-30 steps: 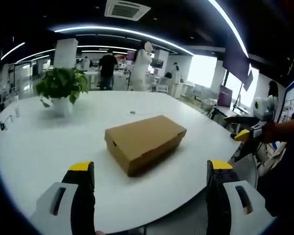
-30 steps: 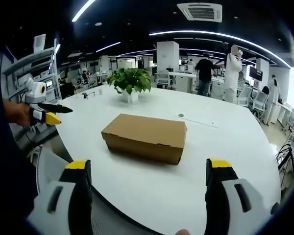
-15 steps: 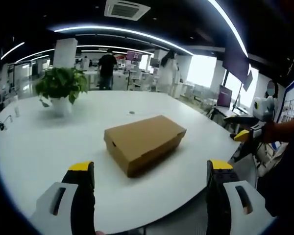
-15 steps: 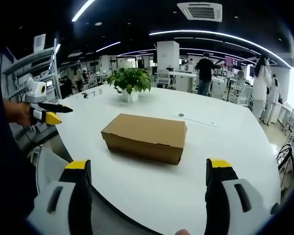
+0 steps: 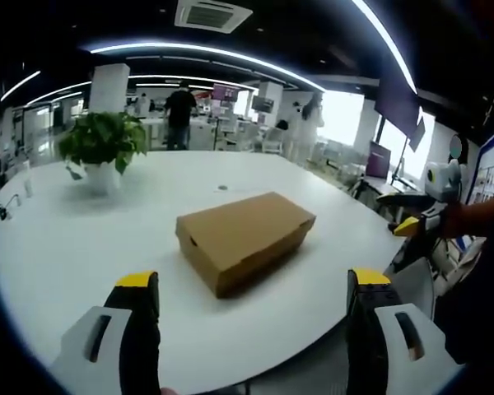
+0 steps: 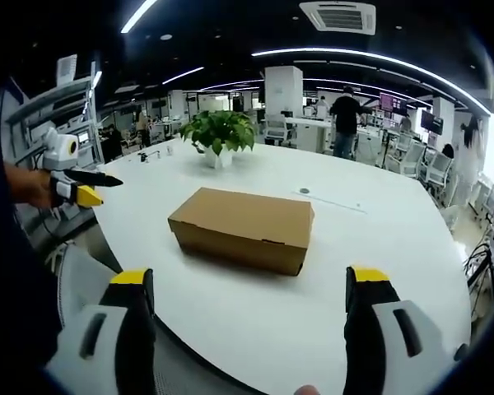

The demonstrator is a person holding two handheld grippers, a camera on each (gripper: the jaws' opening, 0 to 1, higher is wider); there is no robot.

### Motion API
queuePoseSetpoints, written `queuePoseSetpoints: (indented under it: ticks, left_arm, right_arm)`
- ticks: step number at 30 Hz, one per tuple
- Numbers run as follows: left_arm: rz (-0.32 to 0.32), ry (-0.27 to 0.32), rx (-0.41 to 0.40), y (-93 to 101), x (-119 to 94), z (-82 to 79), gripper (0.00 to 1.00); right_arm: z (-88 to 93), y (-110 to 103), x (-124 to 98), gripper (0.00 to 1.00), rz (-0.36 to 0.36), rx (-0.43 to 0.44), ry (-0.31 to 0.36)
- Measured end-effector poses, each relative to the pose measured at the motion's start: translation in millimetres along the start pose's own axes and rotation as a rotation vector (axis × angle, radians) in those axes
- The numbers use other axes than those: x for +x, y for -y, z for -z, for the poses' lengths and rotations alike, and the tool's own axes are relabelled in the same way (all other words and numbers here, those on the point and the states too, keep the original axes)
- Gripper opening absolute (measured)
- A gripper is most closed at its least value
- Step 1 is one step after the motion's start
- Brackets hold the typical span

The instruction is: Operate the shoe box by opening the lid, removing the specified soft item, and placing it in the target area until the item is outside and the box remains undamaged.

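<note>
Here, white table (image 5: pixel 58 247) in open office.

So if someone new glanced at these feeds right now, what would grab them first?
The closed brown shoe box lying alone mid-table, lid down. Then the potted plant near the white table's far edge, and both grippers, left and right, open and short of the box.

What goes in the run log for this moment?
stage: approach | shoe box: lid closed, on white table | left gripper: open, short of box | right gripper: open, short of box | potted plant: behind box
</note>
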State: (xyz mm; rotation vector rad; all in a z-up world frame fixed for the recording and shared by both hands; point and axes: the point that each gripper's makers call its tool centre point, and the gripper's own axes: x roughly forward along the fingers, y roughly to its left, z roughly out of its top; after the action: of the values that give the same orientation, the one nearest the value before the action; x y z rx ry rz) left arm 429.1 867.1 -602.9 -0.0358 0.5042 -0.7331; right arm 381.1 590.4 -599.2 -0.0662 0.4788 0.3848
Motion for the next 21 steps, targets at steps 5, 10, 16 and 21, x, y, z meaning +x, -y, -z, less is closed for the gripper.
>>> queuePoseSetpoints:
  ticks: [5,10,16,21]
  left_arm:
    - [-0.009,-0.003,0.006,-10.5,3.1,-3.3,0.96]
    - [-0.016,-0.008,0.012,-21.9,11.4,-7.9,0.96]
    - [-0.017,-0.016,0.015,-33.9,28.1,-16.3,0.96]
    - [-0.007,-0.024,0.027,-40.5,44.6,-19.7,0.96]
  right_arm:
    - [-7.6,3.0,10.5,0.92,-0.016,-0.022,-0.002]
    - [-16.3,8.5,23.3,0.91,-0.028,-0.039,0.0]
    - [-20.9,12.4,43.6,0.91,-0.048,-0.053,-0.011]
    - [-28.4,16.5,61.0,0.91,-0.06,-0.068,-0.012]
